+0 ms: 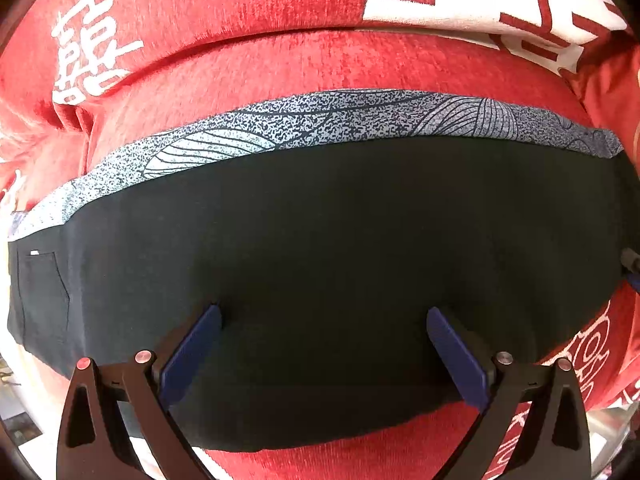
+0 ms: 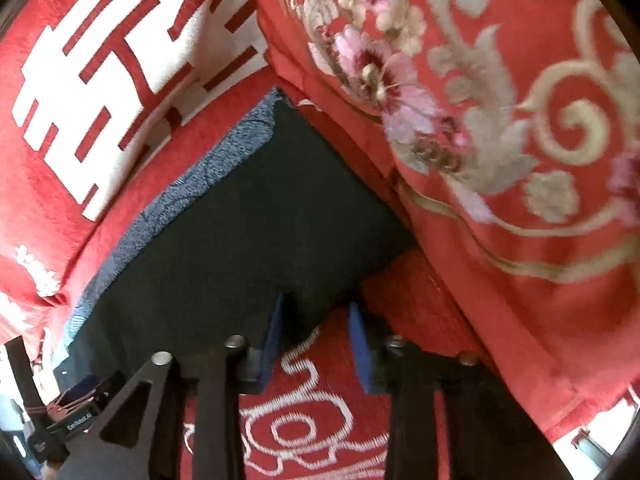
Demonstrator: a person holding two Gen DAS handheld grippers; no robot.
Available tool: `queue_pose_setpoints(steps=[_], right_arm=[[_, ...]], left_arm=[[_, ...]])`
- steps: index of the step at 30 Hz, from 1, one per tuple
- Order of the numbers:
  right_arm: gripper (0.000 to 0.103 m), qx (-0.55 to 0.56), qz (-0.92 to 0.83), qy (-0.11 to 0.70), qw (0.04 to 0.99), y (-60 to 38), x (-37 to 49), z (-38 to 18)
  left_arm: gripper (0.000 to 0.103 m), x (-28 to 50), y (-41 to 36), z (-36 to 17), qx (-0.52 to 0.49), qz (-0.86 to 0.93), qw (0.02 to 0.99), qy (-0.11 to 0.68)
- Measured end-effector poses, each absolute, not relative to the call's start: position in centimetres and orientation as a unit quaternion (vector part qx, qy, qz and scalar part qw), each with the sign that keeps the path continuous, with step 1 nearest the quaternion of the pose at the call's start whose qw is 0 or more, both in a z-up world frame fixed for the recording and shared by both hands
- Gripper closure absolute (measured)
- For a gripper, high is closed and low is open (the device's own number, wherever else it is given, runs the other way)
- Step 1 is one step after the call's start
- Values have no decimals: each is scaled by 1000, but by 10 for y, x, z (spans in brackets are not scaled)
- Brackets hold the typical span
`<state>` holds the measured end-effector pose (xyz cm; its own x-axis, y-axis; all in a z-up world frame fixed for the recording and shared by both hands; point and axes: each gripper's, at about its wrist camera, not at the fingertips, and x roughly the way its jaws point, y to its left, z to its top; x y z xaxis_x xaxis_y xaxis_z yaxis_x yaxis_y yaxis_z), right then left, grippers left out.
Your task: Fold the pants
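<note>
Bed cover [image 1: 248, 68]: red plush with white characters, spread wide under everything; it serves as the soft, flat work surface for the folding.
Quilt [image 2: 500, 128]: red embroidered fabric with pink flowers and gold scrolls, bunched along the right of the right wrist view; it lies against the pants' far end, so it looks pushed aside to leave room.
Pants [image 1: 340, 240]: dark, lying flat on the bed cover as a long band across the left wrist view, seemingly already doubled lengthwise, since the edges run straight and a pocket shows at the left end.
Patterned cloth [image 1: 280, 132]: a blue-white speckled strip with leaf lines peeks out along the pants' far edge; whether it is lining or a separate piece I cannot tell.
Left tool [image 1: 324, 356]: pointing straight down over the middle of the pants, jaws spread wide with nothing pinched; likely poised to pin or take up the cloth for the next fold.
Right tool [image 2: 316, 344]: jaws partly spread at the pants' near corner, one pad over the dark cloth, the other over bare bed cover; the edge sits between them but I see no firm pinch.
Step in hand: probably taking the end corner to fold it across.
</note>
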<state>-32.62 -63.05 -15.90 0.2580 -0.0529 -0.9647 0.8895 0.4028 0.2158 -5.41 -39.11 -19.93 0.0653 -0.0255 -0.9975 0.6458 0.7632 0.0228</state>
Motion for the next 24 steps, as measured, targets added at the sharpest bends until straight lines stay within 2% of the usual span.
queue_pose_setpoints(steps=[4,10,17,24], right_arm=[[65,419,-347,501,673,-613,-330,-144],[64,357,-315,501,723,-589,-305,-121],[63,341,-263,528,732,-592,-261,-143],[64,357,-261,532,723,-600,-274,-156]], left_arm=[[0,-54,-391,-199,243,-243,686,641],[0,-56,-392,-199,243,-243,686,641],[0,-56,-392,-201,242,-239,691,638],[0,-56,-391,-201,243,-238,691,638]])
